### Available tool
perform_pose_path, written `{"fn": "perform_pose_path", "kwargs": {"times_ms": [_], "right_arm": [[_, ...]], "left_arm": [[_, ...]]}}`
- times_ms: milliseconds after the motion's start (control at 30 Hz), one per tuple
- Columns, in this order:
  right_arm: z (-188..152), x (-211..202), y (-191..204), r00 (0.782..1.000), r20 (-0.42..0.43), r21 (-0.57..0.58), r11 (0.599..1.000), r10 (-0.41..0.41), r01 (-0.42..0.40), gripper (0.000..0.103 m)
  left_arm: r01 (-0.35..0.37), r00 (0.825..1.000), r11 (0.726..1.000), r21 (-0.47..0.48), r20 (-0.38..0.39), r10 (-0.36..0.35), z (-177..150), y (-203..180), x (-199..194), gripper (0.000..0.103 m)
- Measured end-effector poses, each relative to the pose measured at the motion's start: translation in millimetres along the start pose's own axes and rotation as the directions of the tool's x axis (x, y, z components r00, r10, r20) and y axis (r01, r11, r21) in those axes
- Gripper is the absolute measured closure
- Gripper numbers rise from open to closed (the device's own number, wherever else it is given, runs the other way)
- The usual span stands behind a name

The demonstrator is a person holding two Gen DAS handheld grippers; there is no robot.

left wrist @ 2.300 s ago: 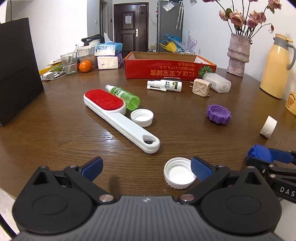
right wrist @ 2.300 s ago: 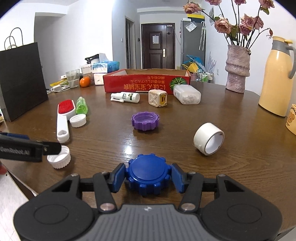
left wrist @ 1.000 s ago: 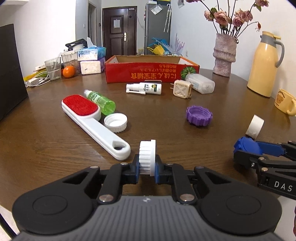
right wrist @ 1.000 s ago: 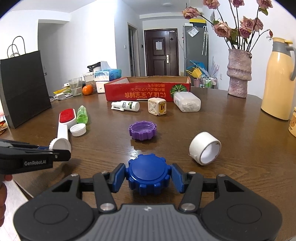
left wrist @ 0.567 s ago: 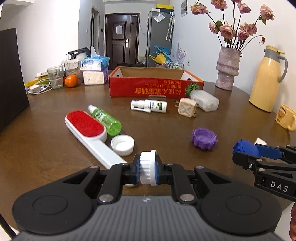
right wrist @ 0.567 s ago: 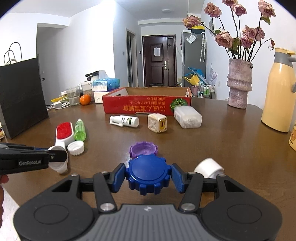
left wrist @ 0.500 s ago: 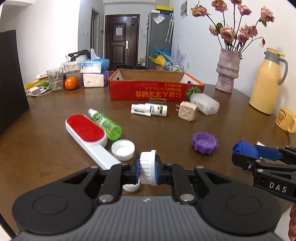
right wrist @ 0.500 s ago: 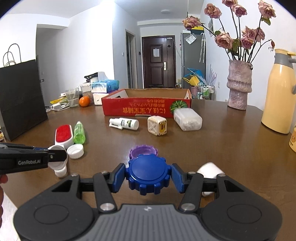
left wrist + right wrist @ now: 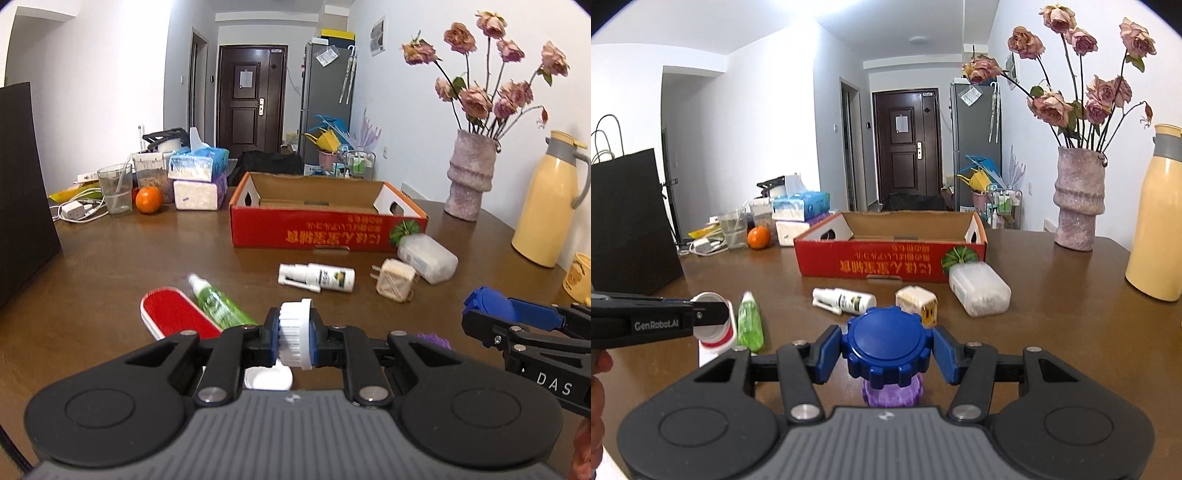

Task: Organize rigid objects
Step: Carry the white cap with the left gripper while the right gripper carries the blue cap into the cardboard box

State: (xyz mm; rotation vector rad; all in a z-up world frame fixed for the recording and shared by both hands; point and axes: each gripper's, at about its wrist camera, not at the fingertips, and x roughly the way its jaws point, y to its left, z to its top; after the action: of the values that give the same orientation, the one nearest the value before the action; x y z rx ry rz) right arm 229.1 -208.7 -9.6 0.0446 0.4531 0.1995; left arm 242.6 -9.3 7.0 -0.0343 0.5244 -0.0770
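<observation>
both grippers lifted off surface since a second ago. left gripper jaws clamped on white cap; right gripper jaws clamped on blue cap. red box ahead of jaws, likely drop target.

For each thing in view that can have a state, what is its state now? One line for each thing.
left gripper: shut on the white cap, held on edge.
right gripper: shut on the blue cap, held flat.
red cardboard box: open on top.
green bottle: lying on its side.
white spray bottle: lying on its side.
second white cap: open side up on the table.
</observation>
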Motion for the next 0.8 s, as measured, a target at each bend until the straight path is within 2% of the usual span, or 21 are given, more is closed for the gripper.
{"fn": "perform_pose_path", "kwargs": {"times_ms": [433,800], "right_arm": [[45,45,-1,0.999,0.021,0.029,0.999,-0.024,0.024,0.05],[79,95,-13,0.998,-0.022,0.054,0.997,-0.056,0.057,0.05]], "left_arm": [[0.0,0.999,1.0,0.001,0.037,0.0,58,9,35,0.087],[-0.004,0.999,1.0,-0.021,0.035,0.004,97,9,80,0.087]]}}
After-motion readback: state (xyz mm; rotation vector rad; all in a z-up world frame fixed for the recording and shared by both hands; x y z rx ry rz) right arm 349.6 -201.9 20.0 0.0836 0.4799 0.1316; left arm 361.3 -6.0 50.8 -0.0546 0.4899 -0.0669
